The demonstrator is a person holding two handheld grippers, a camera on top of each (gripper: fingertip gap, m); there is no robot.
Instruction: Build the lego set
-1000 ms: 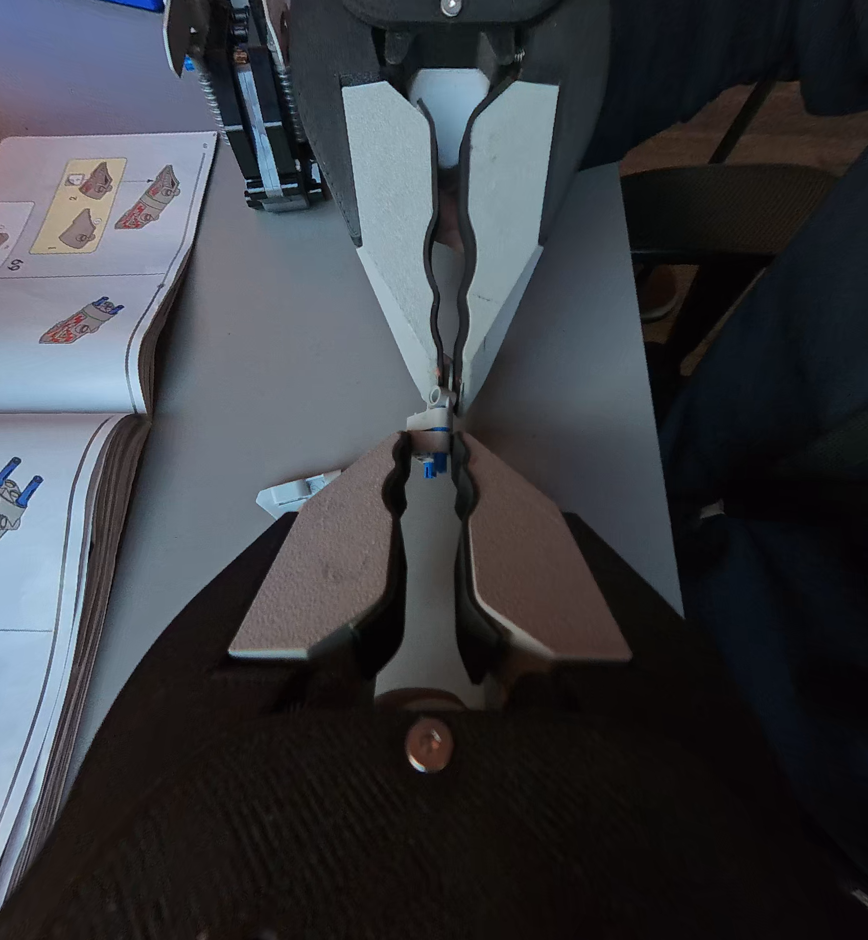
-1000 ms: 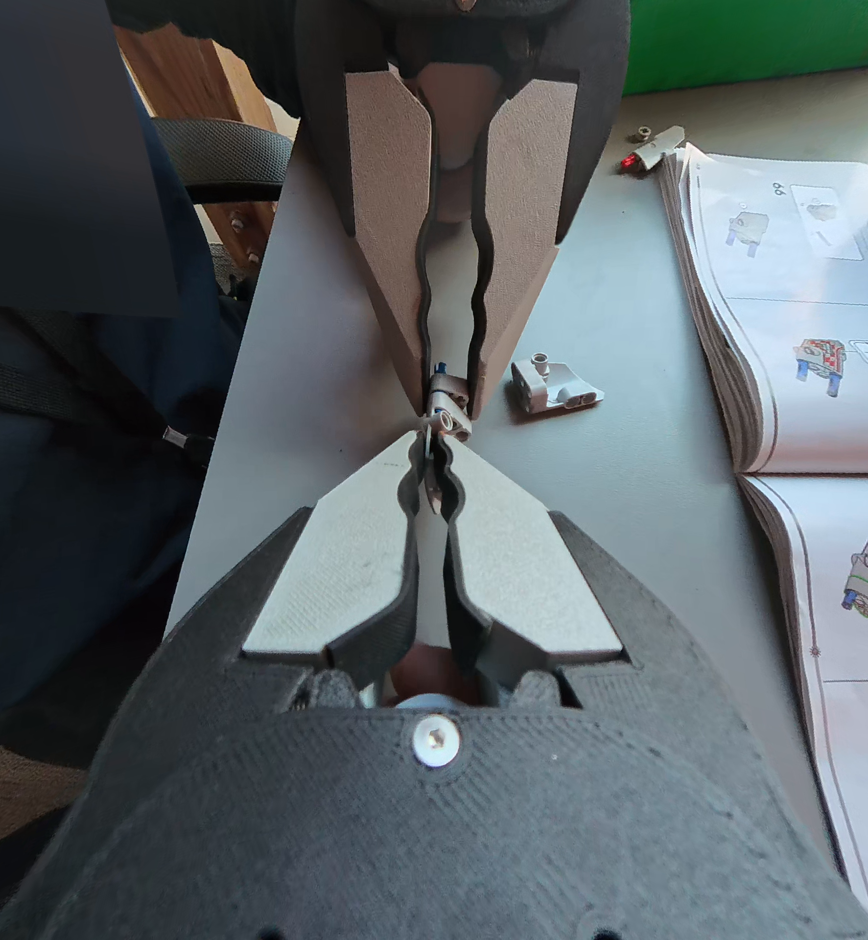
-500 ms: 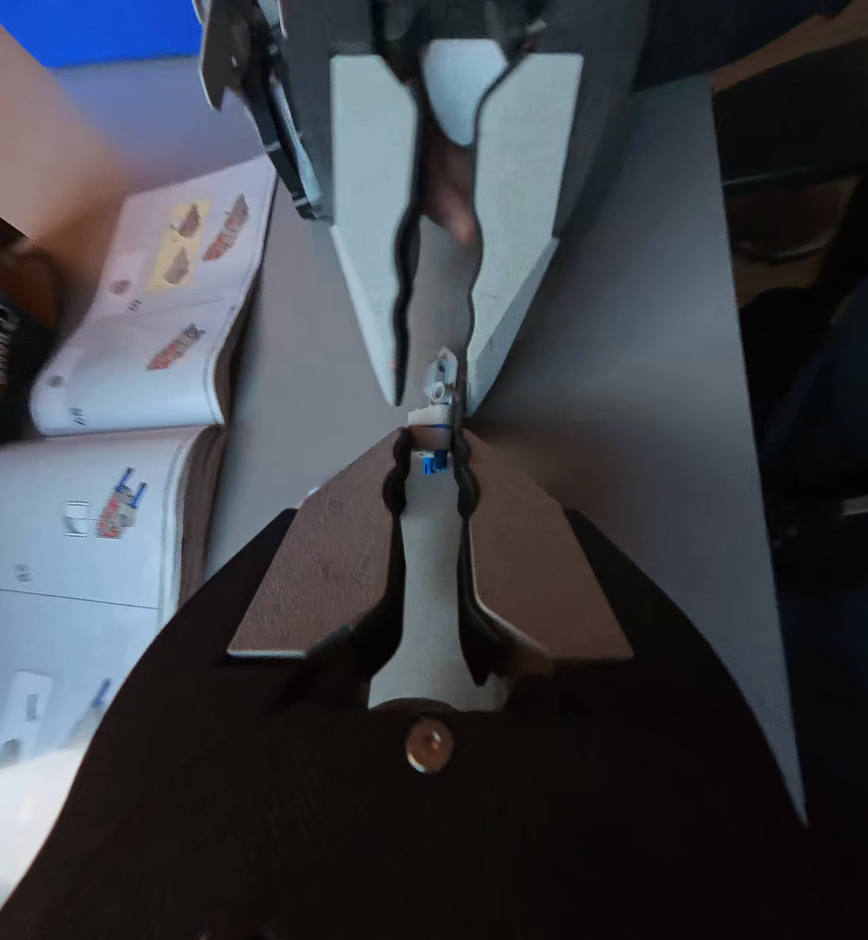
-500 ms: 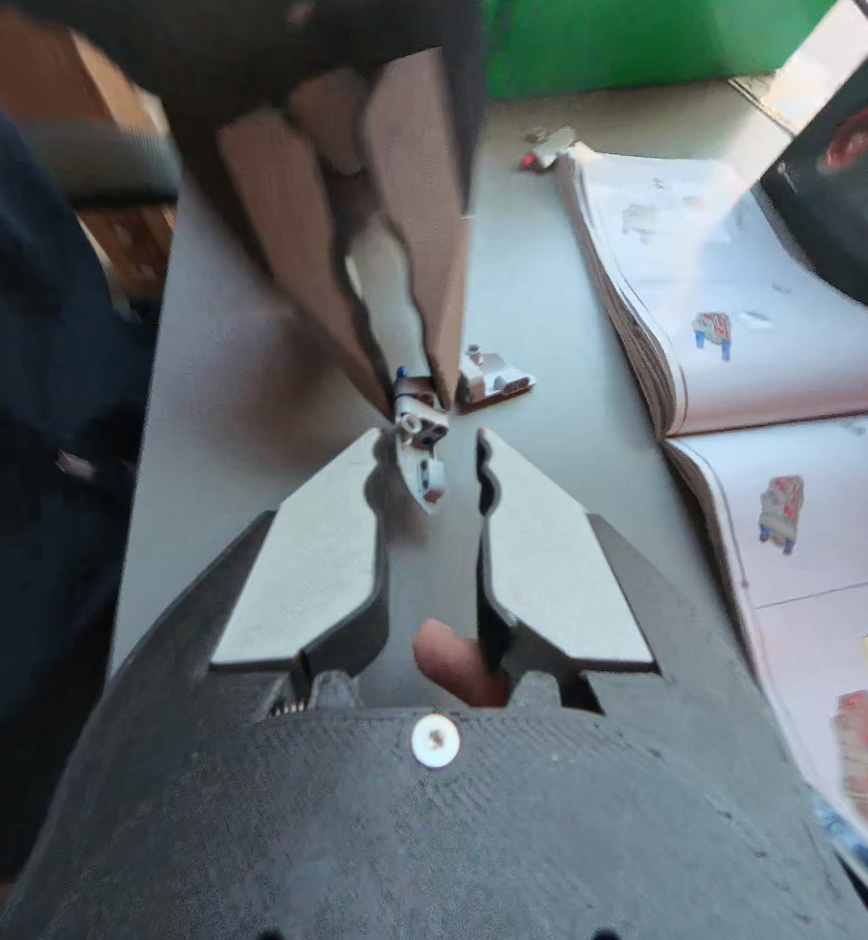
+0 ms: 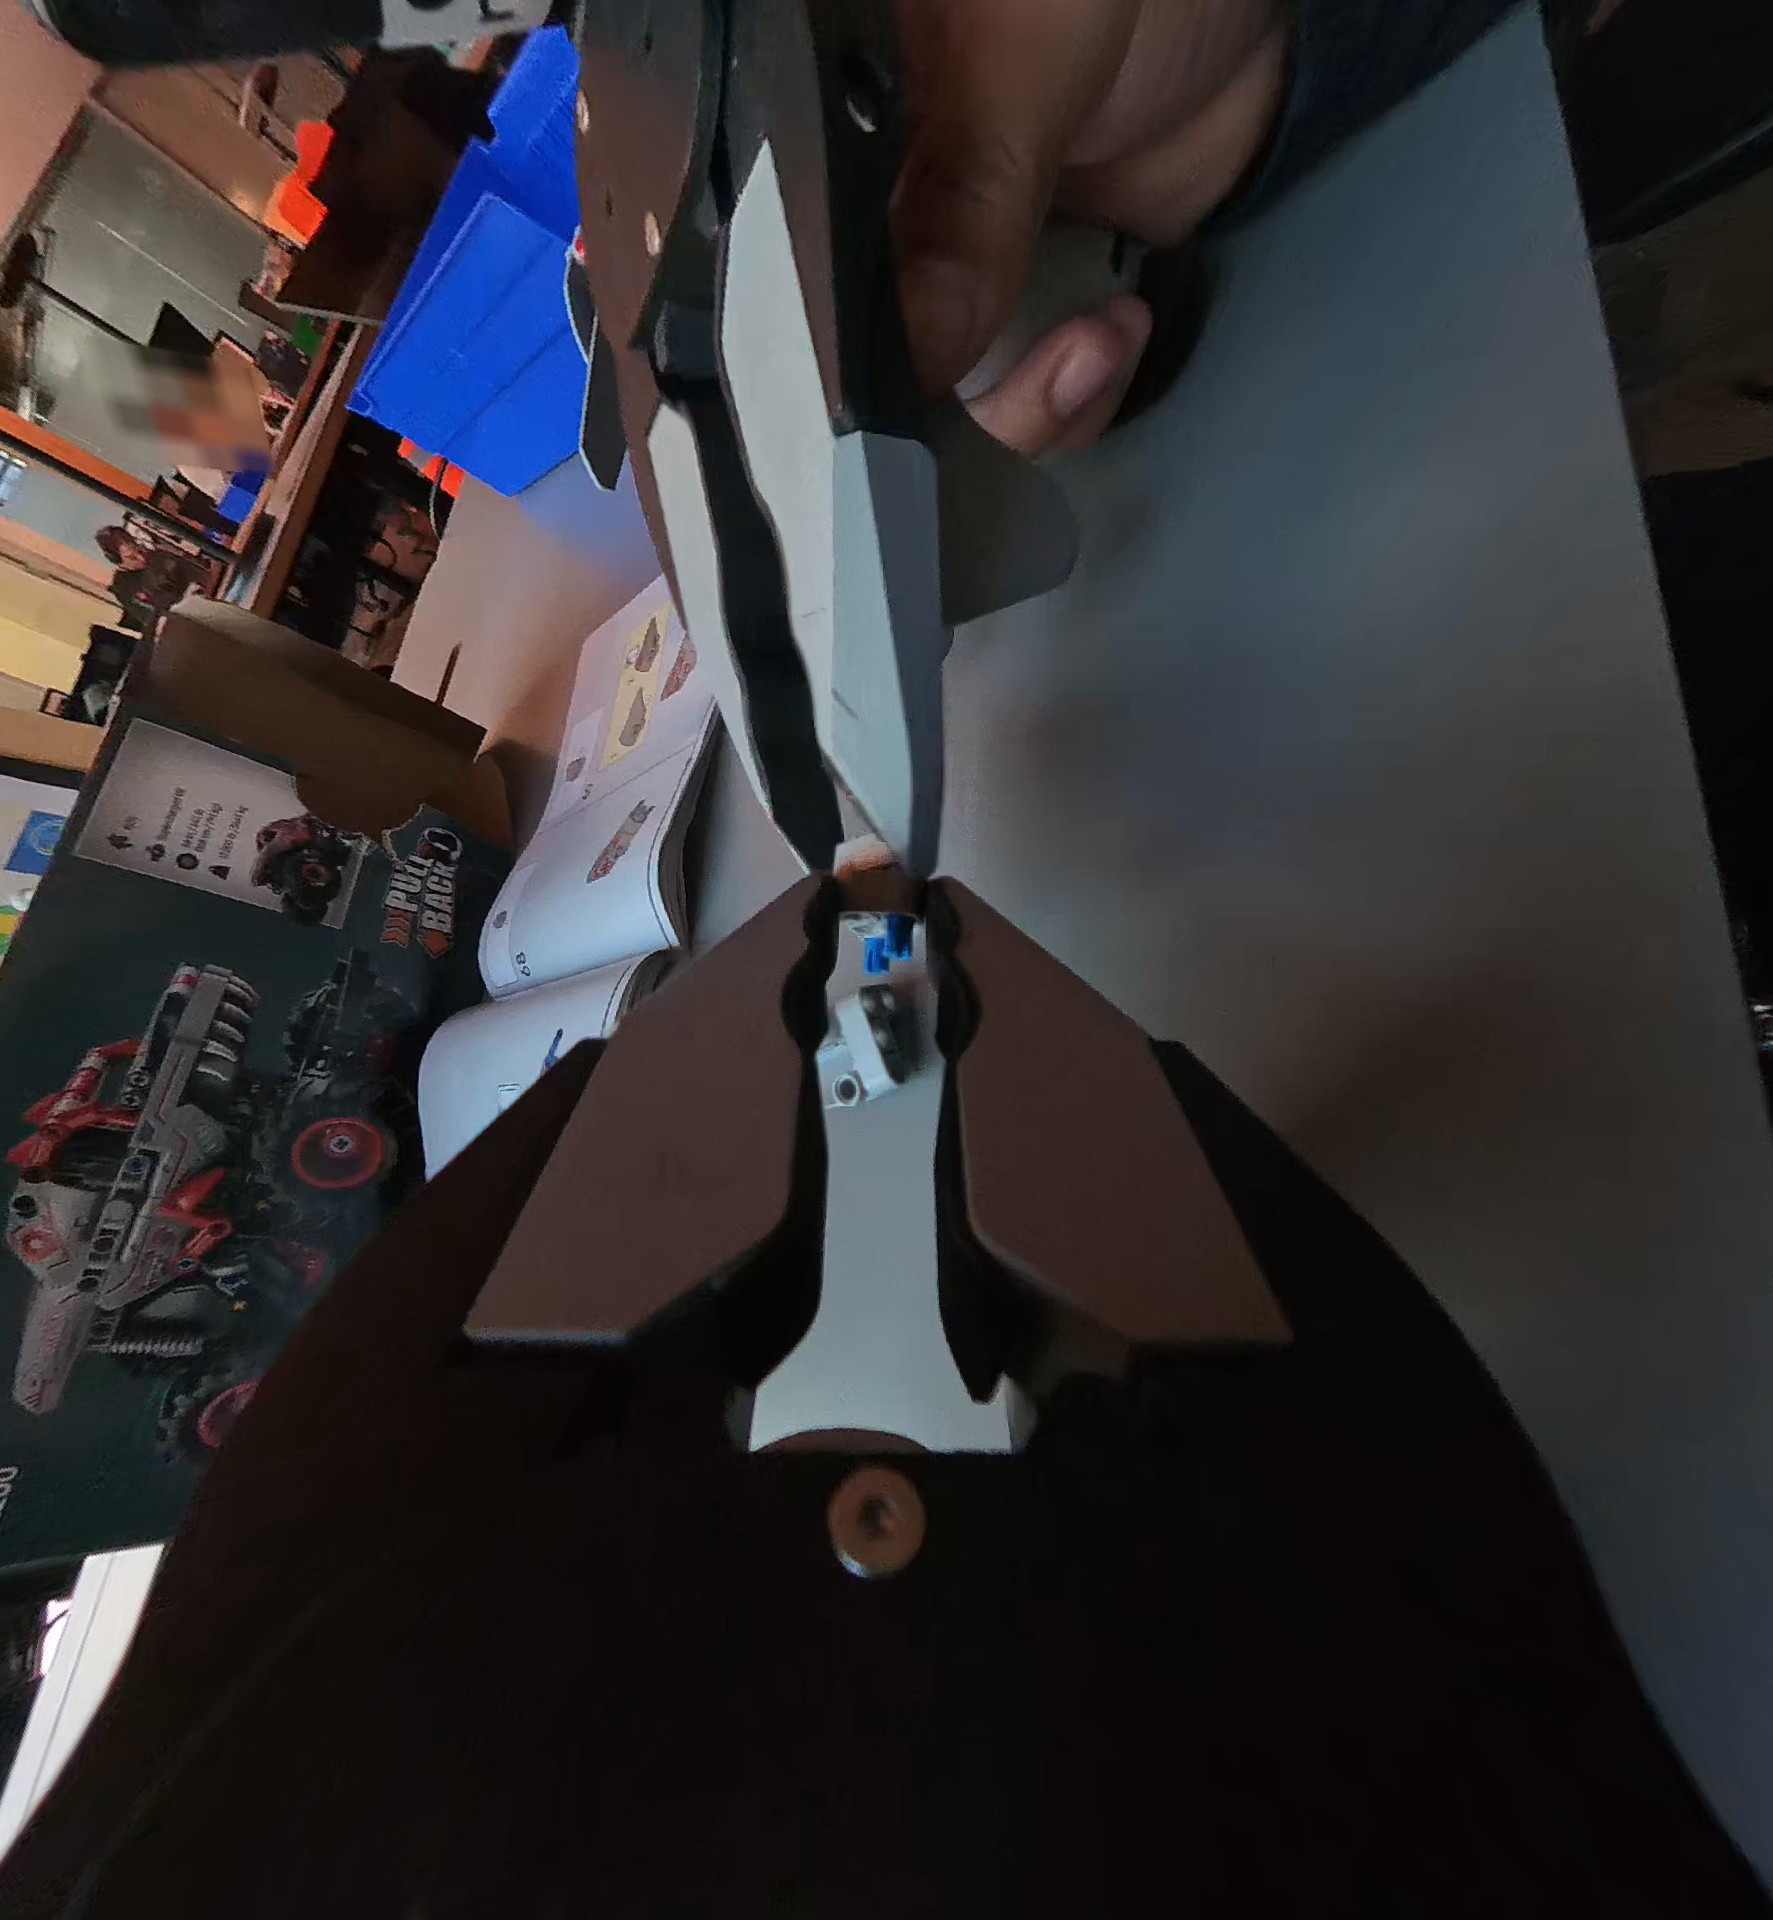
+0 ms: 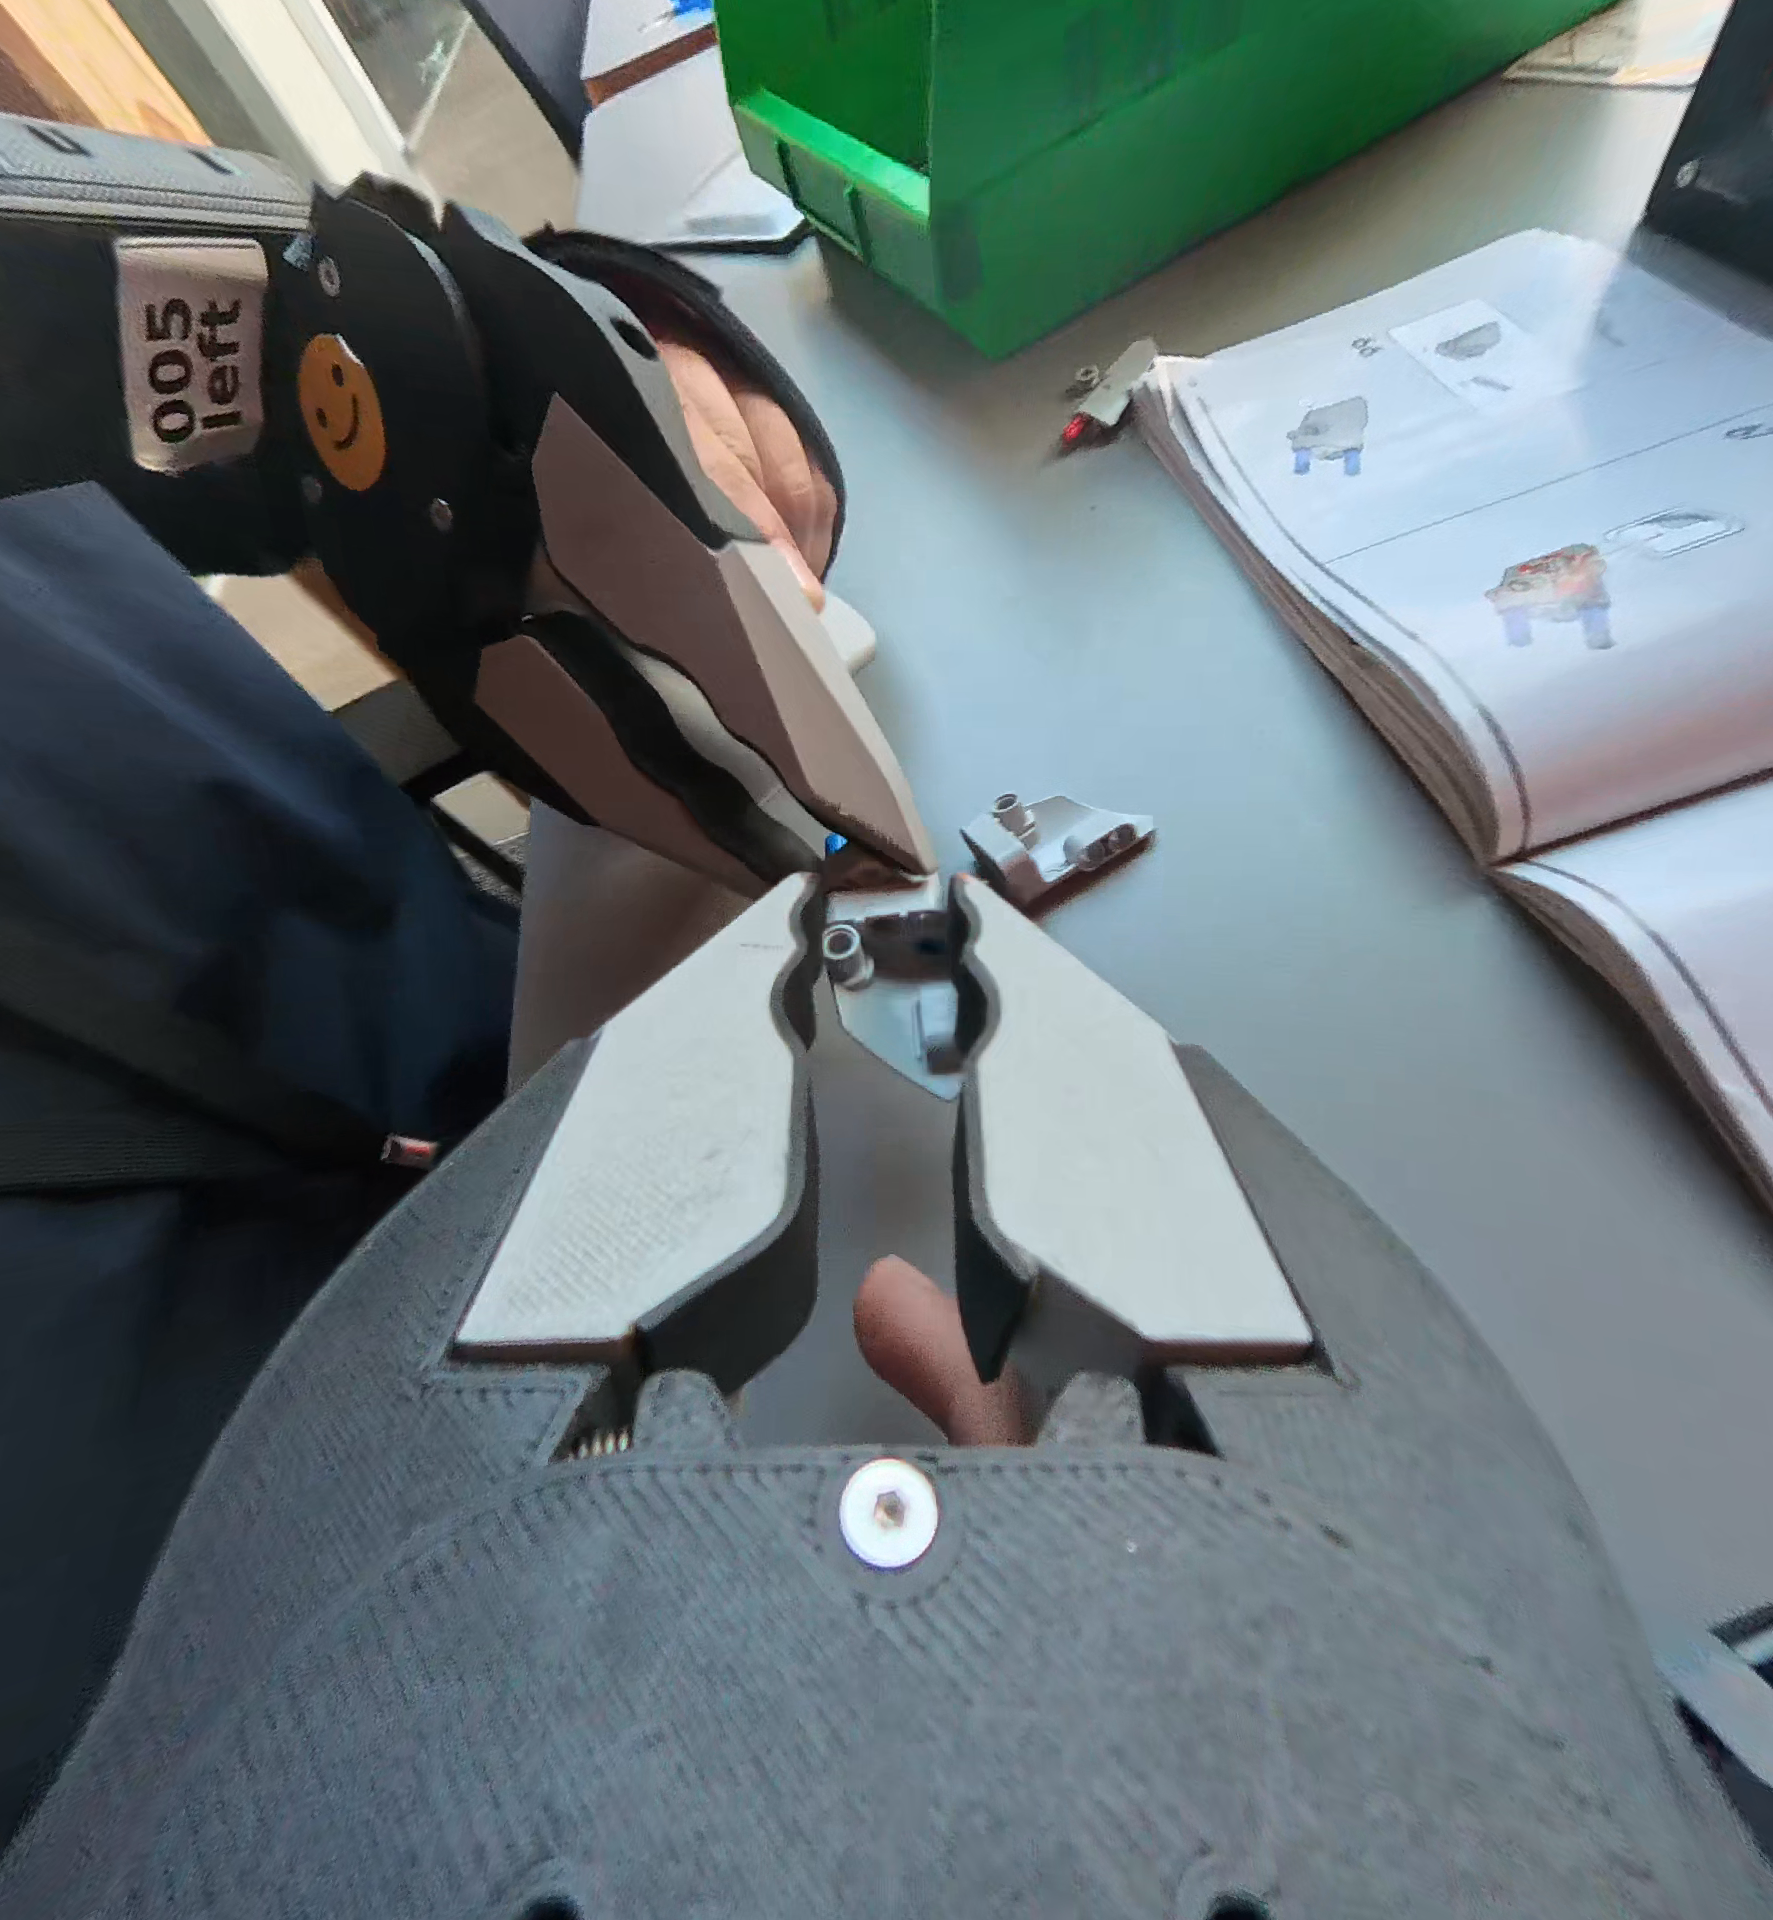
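Left tool (image 6: 866, 847) grips grey assembly (image 6: 897, 987); loose grey piece (image 6: 1058, 842) just beside.

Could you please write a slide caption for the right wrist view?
Two grippers meet tip to tip over a small grey Lego assembly, beside an open instruction booklet.

We count two claws: the left claw (image 5: 874, 891), brown-fingered, and the right claw (image 6: 882, 883), pale-fingered. We count two hands, one behind each claw: one hand (image 5: 1027, 208) in the left wrist view and one hand (image 6: 757, 468) in the right wrist view.

We count one grey piece assembly (image 6: 897, 987) between the claw tips, carrying one blue pin (image 5: 887, 928). We count two loose grey pieces on the surface (image 6: 1121, 675): one near piece (image 6: 1058, 840) and one far piece (image 6: 1105, 393) with a red end.

We count one open booklet (image 6: 1547, 582), one printed box (image 5: 165, 1143), one green bin (image 6: 1048, 166), and blue bins (image 5: 477, 322), number not determinable.
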